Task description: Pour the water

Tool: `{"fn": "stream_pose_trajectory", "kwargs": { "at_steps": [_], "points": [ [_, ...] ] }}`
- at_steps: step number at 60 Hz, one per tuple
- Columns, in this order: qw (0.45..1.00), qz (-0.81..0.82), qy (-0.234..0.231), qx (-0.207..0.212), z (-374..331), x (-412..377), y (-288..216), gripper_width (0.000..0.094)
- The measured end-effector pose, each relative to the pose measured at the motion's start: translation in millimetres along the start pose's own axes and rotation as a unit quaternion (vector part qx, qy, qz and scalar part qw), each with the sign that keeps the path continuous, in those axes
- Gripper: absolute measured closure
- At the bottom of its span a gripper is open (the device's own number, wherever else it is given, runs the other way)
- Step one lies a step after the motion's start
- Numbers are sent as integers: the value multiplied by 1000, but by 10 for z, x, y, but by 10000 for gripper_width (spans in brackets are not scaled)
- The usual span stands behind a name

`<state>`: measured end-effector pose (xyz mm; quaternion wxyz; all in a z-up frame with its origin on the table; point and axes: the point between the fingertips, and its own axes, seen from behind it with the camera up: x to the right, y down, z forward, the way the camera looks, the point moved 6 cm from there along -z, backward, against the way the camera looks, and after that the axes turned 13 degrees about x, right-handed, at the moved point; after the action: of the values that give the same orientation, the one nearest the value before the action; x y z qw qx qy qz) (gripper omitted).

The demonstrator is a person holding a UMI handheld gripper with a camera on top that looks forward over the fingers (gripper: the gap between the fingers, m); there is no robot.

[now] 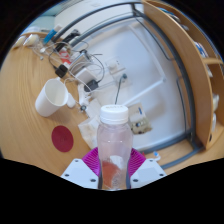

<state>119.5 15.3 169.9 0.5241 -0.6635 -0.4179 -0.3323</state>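
A clear plastic bottle (113,145) with a white cap stands upright between my fingers; its lower part looks reddish through the plastic. My gripper (113,168) is shut on the bottle, with the magenta pads (92,160) pressing on both its sides. A white cup (51,98) stands on the wooden table (25,130) ahead and to the left of the bottle. A round dark red coaster (62,138) lies on the table just in front of the cup, left of the bottle.
Beyond the cup, a cluttered stand with small items and cables (72,55) sits on the table. A white surface (130,60) runs ahead past the table edge. Wooden shelving (195,60) rises to the right.
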Motion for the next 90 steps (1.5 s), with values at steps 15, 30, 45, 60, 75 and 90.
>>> {"fn": "stream_pose_trajectory", "kwargs": {
  "at_steps": [15, 30, 45, 60, 75, 90],
  "points": [
    [961, -276, -29, 13, 416, -126, -574, 618],
    [886, -462, -34, 22, 570, -170, -842, 608],
    [859, -510, -38, 12, 604, -242, -872, 607],
    [947, -317, -48, 10, 444, -219, -734, 606],
    [990, 133, -34, 33, 186, -240, -601, 598],
    [899, 434, -19, 59, 350, -445, -392, 598]
  ]
}}
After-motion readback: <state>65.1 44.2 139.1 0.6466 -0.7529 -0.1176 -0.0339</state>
